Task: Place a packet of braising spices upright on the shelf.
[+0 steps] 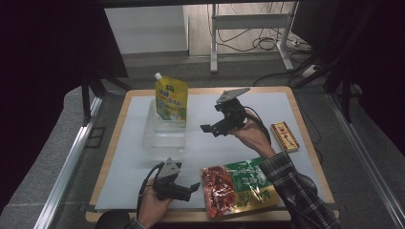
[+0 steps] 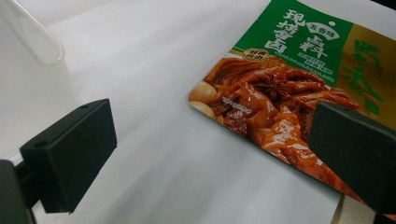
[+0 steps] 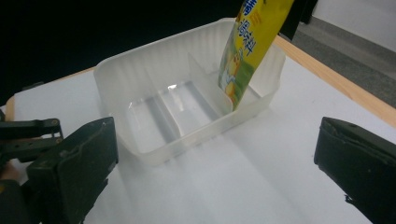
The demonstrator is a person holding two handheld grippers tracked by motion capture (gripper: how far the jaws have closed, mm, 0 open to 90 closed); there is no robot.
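Clearly the left tongs (image 1: 195,186), spread and empty, are nearest the flat sauce packet (image 1: 237,189), just right of them; right tongs (image 1: 208,129) are spread too.

glossy printed foil packet (image 2: 299,88) by the left gripper's (image 2: 210,154) matt black plastic jaws; clear ribbed plastic tray (image 3: 182,112) ahead of the right gripper (image 3: 219,172).

Both grippers (image 1: 191,187) (image 1: 210,129) open-jawed (right higher)
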